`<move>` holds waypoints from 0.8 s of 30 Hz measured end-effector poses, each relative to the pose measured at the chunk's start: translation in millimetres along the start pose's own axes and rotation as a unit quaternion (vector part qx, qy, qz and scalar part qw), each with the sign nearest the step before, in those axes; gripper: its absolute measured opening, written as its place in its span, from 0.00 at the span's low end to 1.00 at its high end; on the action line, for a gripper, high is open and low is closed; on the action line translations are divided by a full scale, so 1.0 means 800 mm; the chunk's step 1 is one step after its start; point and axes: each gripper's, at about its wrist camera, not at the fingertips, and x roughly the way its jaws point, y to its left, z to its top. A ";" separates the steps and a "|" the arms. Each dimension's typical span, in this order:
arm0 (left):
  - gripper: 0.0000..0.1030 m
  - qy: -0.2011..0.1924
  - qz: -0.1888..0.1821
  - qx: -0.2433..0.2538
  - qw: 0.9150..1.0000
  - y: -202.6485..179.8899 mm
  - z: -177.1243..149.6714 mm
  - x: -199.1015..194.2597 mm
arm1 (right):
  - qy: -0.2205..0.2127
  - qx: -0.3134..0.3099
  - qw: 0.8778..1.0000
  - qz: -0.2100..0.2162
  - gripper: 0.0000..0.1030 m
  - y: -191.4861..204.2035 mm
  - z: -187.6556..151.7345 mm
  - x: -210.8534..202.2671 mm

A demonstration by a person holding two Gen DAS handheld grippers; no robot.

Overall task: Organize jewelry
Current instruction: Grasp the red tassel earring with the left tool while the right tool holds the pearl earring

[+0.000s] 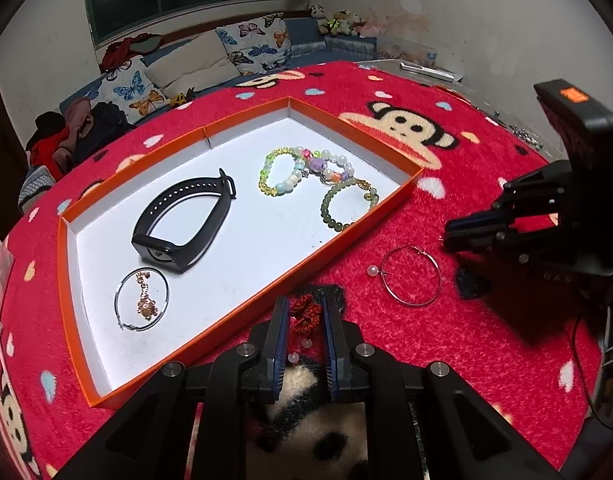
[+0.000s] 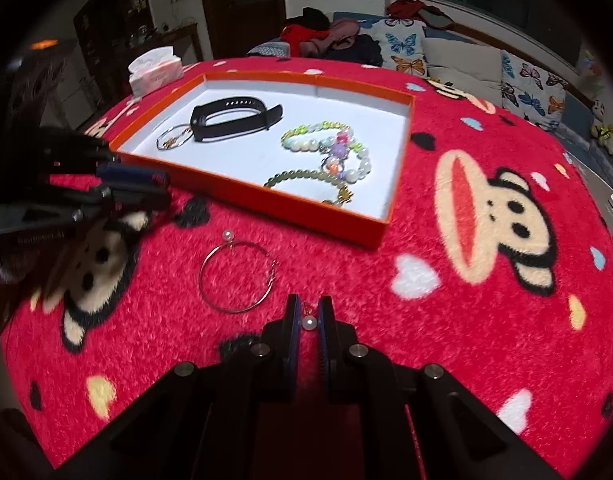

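Two grippers work over a fuzzy red monkey-print blanket [image 2: 466, 320]. Part of the red knotted ornament [image 1: 304, 314] is hidden between the left gripper [image 1: 304, 320] pads, which are clamped on it; its pale beads trail back out of sight. The right gripper [image 2: 308, 322] pinches a small pearl earring [image 2: 309, 323], whose gold hook is barely legible. Just left of it a thin silver hoop earring [image 2: 237, 276] with a pearl lies on the pile. Inside the shallow orange cardboard tray [image 2: 398, 176] rest a black rubber watch band [image 2: 230, 118], glossy beaded bracelets [image 2: 326, 148] and another hoop [image 1: 142, 300], its gold chain indistinct.
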 end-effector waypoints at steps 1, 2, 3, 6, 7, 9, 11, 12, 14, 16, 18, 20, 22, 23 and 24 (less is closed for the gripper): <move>0.16 -0.002 -0.001 -0.001 1.000 0.001 -0.001 -0.003 | 0.002 -0.002 1.000 -0.002 0.10 0.000 -0.001 0.001; 0.16 -0.003 0.000 0.000 1.000 0.002 0.000 -0.005 | 0.004 -0.003 1.000 -0.002 0.10 0.001 -0.002 0.003; 0.16 -0.005 0.001 0.000 1.000 0.002 -0.001 -0.008 | 0.001 -0.002 1.000 -0.002 0.10 0.001 -0.002 0.004; 0.16 -0.012 0.003 -0.004 1.000 0.005 0.001 -0.017 | -0.001 -0.002 1.000 -0.002 0.10 0.000 -0.003 0.004; 0.16 -0.014 0.003 -0.005 1.000 0.007 0.002 -0.020 | -0.002 -0.003 1.000 -0.002 0.10 0.001 -0.003 0.004; 0.16 -0.022 0.007 -0.010 1.000 0.012 0.005 -0.028 | -0.003 -0.008 1.000 -0.005 0.10 0.002 -0.003 0.004; 0.16 -0.030 0.012 -0.014 0.999 0.018 0.009 -0.035 | -0.003 -0.006 1.000 -0.007 0.10 0.002 -0.004 0.004; 0.16 -0.034 0.016 -0.018 0.999 0.022 0.011 -0.039 | -0.005 -0.005 1.000 -0.007 0.10 0.002 -0.004 0.003; 0.16 -0.039 0.023 -0.028 0.999 0.033 0.016 -0.047 | -0.010 0.001 1.000 -0.003 0.10 0.000 -0.003 -0.001; 0.16 -0.043 0.029 -0.036 0.998 0.044 0.019 -0.053 | -0.018 0.007 1.000 0.002 0.09 -0.004 -0.003 -0.006; 0.16 -0.045 0.039 -0.043 0.997 0.055 0.021 -0.057 | -0.025 0.007 1.000 0.000 0.09 -0.005 -0.001 -0.013; 0.16 -0.044 0.045 -0.050 0.997 0.066 0.023 -0.057 | -0.030 0.007 1.000 0.000 0.09 -0.006 0.002 -0.019; 0.16 -0.042 0.051 -0.057 0.996 0.076 0.025 -0.056 | -0.037 0.007 0.999 -0.001 0.09 -0.007 0.005 -0.024; 0.17 -0.041 0.054 -0.061 0.996 0.081 0.026 -0.055 | -0.040 0.008 0.999 0.001 0.09 -0.008 0.008 -0.026; 0.17 -0.039 0.057 -0.063 0.996 0.085 0.028 -0.054 | -0.044 0.009 0.999 0.001 0.09 -0.008 0.012 -0.028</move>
